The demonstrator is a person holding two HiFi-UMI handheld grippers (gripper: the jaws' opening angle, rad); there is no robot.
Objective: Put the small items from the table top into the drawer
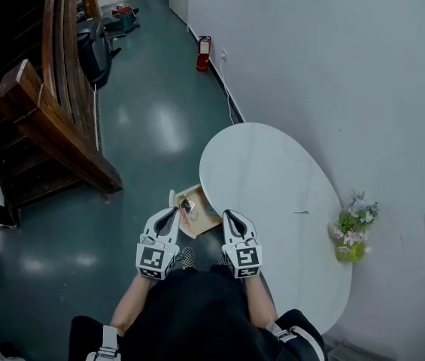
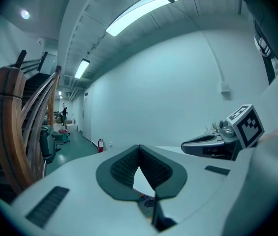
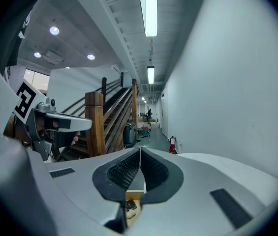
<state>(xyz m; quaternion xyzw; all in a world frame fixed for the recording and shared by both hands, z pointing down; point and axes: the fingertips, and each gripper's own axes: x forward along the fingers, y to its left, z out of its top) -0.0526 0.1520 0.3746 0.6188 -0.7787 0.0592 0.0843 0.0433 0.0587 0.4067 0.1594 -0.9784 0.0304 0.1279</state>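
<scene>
Nearest us is our dark shirt (image 1: 189,314), and just past it we hold both tools side by side. The left gripper (image 1: 171,215) (image 2: 139,154) and the right gripper (image 1: 231,216) (image 3: 140,154) are smooth white plastic shells with ribbed black pads. On each, the two jaws are pressed together at the tips with nothing between them. Between and just beyond them, a shallow drawer (image 1: 207,219) of pale wood stands pulled out from the near left edge of the table (image 1: 272,186). The small items (image 1: 188,205) lie inside it as dark bits, too small to tell apart. The table is a smooth white oval with a thin rounded edge. A yellow-green vase (image 1: 350,248) of flowers sits at its right rim, close to the plain white wall (image 1: 332,74). To the left, the glossy green floor (image 1: 152,126) is wide and runs away as a corridor between the wall and a dark wooden staircase (image 1: 54,126).
</scene>
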